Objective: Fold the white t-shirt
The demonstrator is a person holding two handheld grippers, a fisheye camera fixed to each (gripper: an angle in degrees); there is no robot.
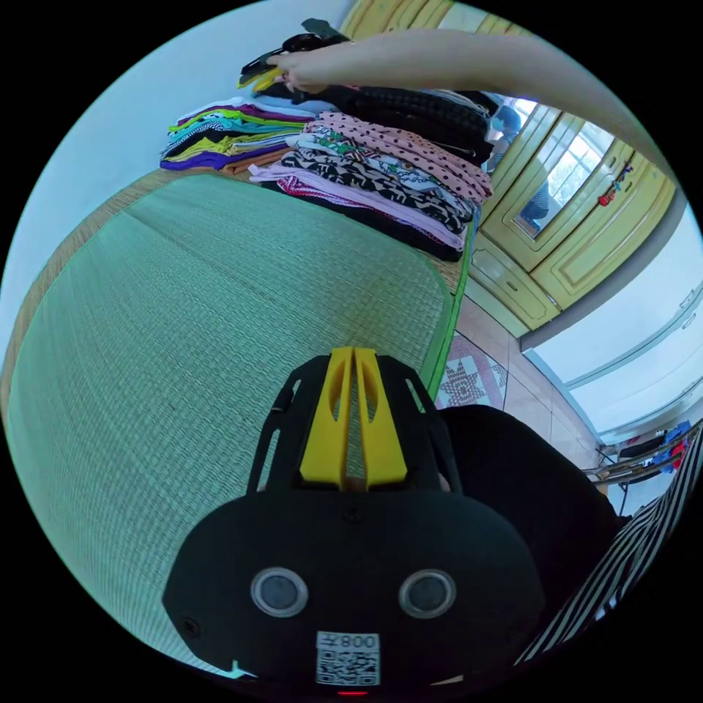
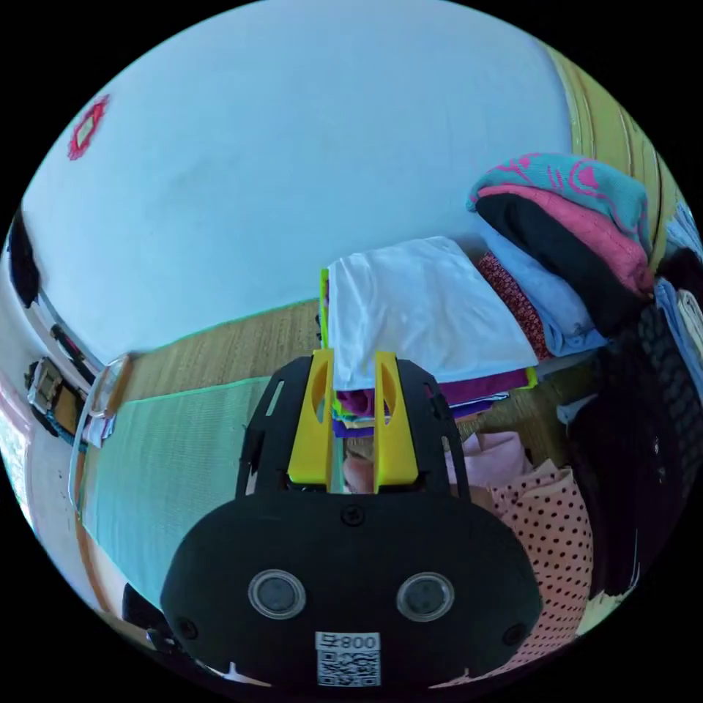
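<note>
A folded white t-shirt [image 2: 425,307] lies on top of a stack of folded coloured clothes [image 2: 439,395]. My right gripper [image 2: 355,362] is open, its yellow jaws standing just in front of the near edge of that stack, with nothing pressed between them. In the left gripper view the person's arm stretches across the top and holds the right gripper [image 1: 282,62] over the far piles. My left gripper [image 1: 354,353] hovers over the green woven mat [image 1: 183,329], its yellow jaws together and nothing in them.
Several piles of folded clothes [image 1: 381,168] line the far end of the mat, one with a pink polka-dot piece [image 2: 549,534]. A yellow cabinet [image 1: 586,198] and tiled floor [image 1: 505,373] lie to the right. The person's dark clothing [image 1: 527,483] is close by.
</note>
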